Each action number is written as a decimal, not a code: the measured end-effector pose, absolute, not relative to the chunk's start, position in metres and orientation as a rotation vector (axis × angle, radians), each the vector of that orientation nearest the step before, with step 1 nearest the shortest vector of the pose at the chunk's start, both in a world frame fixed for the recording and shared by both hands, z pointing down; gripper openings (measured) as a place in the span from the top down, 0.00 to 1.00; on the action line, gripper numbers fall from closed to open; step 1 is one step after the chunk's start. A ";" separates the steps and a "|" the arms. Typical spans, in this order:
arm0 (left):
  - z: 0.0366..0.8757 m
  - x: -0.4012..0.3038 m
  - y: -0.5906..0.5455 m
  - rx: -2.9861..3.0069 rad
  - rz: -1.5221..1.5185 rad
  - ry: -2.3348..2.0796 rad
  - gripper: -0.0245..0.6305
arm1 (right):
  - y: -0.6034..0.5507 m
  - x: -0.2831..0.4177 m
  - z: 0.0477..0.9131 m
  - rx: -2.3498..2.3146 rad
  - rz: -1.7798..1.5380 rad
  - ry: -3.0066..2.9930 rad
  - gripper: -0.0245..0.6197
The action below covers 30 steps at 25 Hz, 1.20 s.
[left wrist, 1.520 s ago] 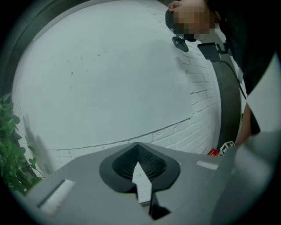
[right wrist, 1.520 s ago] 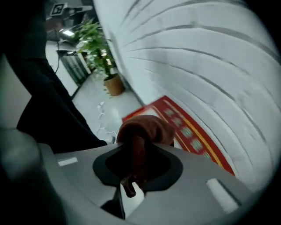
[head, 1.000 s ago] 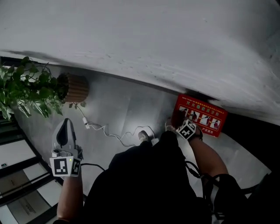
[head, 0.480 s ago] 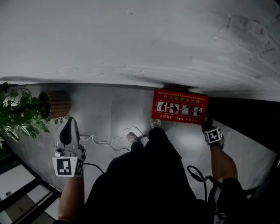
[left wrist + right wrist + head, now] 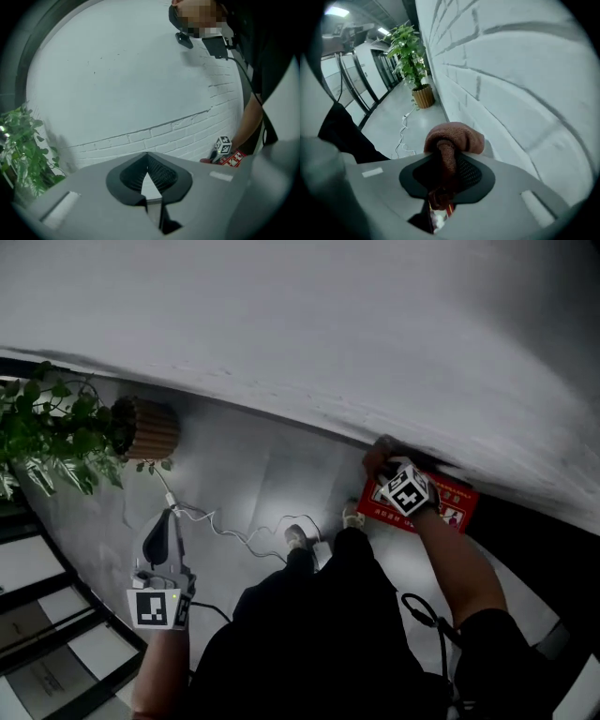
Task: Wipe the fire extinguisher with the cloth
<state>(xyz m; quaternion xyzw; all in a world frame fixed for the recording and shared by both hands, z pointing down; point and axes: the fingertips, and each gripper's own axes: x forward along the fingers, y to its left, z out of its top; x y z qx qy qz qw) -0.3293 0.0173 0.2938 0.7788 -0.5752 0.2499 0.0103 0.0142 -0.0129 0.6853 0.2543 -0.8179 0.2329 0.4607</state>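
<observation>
One pot (image 5: 152, 428) holds a plant (image 5: 54, 430); right gripper (image 5: 447, 158) clamps cloth (image 5: 457, 137).

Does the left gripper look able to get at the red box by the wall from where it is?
Probably not. The left gripper hangs far off to the side, with the person's legs between it and the red box; the right gripper, holding the cloth, is right at it.

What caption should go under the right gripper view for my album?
Right tongs clamp a brown cloth beside a white brick wall.
</observation>
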 end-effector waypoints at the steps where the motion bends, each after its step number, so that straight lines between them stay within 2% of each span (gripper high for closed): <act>1: 0.290 -0.338 0.024 2.407 0.801 -1.824 0.96 | -0.024 -0.001 0.696 0.579 0.568 -1.993 0.85; 5: 0.273 -0.367 0.037 2.344 0.812 -1.935 0.96 | -0.028 -0.011 0.742 0.491 0.616 -1.856 0.84; 10: 0.261 -0.372 0.033 2.316 0.798 -1.982 0.96 | 0.003 0.039 0.745 0.611 0.816 -1.819 0.85; 14: 0.271 -0.360 0.022 2.365 0.780 -1.939 0.96 | 0.021 0.134 0.735 0.818 0.832 -1.761 0.85; 20: 0.287 -0.325 -0.001 2.473 0.753 -1.768 0.96 | 0.101 0.299 0.734 1.143 1.045 -1.470 0.85; 23: 0.285 -0.311 -0.010 2.517 0.771 -1.718 0.96 | 0.147 0.351 0.737 1.236 1.165 -1.256 0.85; 26: 0.279 -0.302 -0.015 2.559 0.751 -1.698 0.96 | 0.159 0.345 0.726 1.326 1.183 -1.263 0.85; 30: 0.269 -0.310 -0.009 2.552 0.744 -1.746 0.96 | 0.096 0.232 0.693 1.212 0.863 -1.630 0.85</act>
